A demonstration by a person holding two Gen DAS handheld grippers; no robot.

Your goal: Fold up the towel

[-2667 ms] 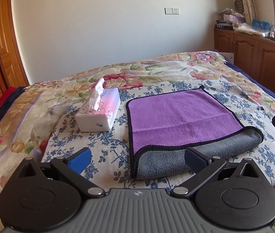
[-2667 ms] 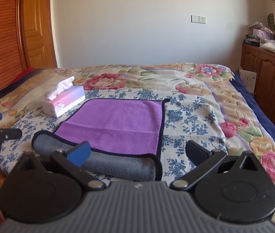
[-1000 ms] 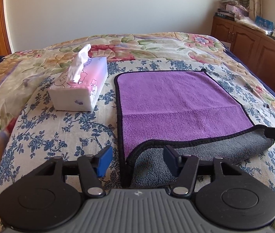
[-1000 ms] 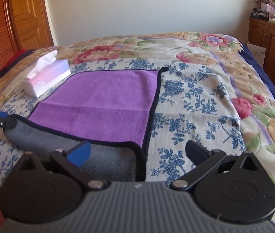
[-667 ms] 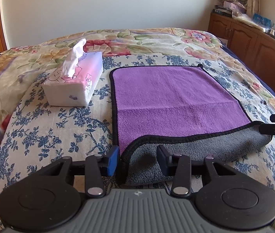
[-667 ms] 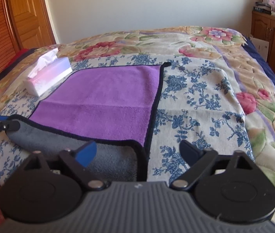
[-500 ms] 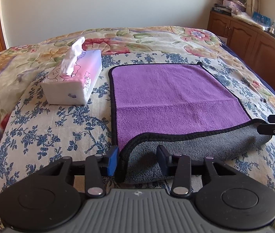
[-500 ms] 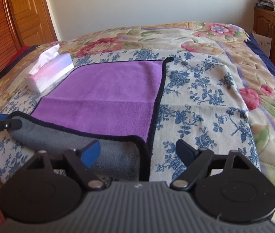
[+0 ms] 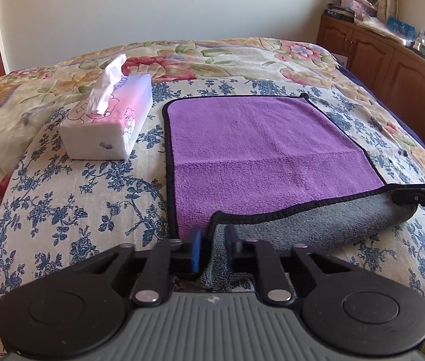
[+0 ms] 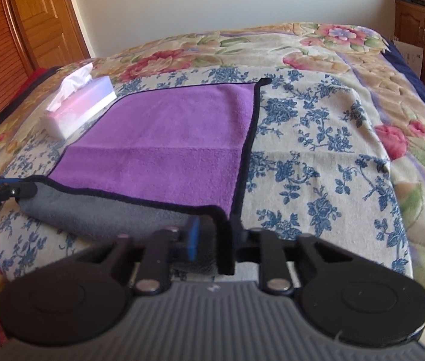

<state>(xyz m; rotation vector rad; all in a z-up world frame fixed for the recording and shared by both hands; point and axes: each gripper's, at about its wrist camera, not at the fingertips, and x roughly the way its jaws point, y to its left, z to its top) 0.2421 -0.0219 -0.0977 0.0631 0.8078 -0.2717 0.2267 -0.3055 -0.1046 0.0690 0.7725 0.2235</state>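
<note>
My left claw [image 9: 212,248] and right claw [image 10: 212,236] each pinch a near corner of the towel [image 9: 260,150], which stretches ahead across the bed [image 9: 62,210]; the right grip looks blurred.

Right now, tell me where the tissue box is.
The tissue box sits on the bed's floral blanket, left of the purple towel and apart from it, beyond the left gripper.

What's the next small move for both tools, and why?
Probably lift both near corners and carry them toward the far edge. The left tool and right tool are each shut on a corner of the towel, whose near edge is turned grey side up.
</note>
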